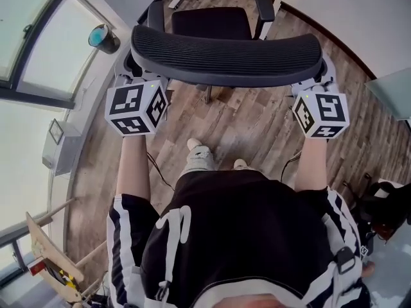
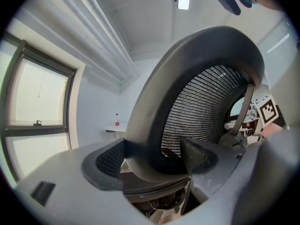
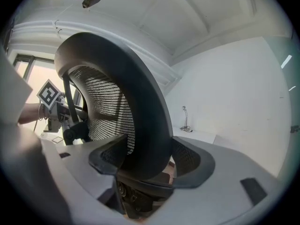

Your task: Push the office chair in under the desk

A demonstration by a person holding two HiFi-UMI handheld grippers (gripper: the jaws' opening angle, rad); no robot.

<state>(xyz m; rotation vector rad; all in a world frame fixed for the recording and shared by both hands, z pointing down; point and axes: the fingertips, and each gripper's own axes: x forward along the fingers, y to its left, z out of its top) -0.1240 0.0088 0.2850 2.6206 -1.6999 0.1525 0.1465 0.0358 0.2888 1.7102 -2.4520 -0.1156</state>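
Observation:
The black office chair stands in front of me in the head view, its mesh backrest (image 1: 225, 56) nearest, with the seat (image 1: 212, 21) and two armrests beyond. My left gripper (image 1: 133, 70) is shut on the backrest's left end, with its marker cube just below. At the right end my right gripper (image 1: 320, 76) clamps the rim. In the left gripper view the left gripper (image 2: 152, 159) has a pad on each side of the backrest frame (image 2: 154, 116). The right gripper view shows the right gripper (image 3: 147, 162) pinching the frame (image 3: 145, 125) the same way. I cannot pick out the desk with certainty.
Windows and a sill with a teal-lidded cup (image 1: 103, 37) run along the left. A pale surface (image 1: 392, 92) juts in at right, and a dark bag (image 1: 385, 207) lies lower right. My feet (image 1: 202, 156) stand on the wood floor behind the chair base.

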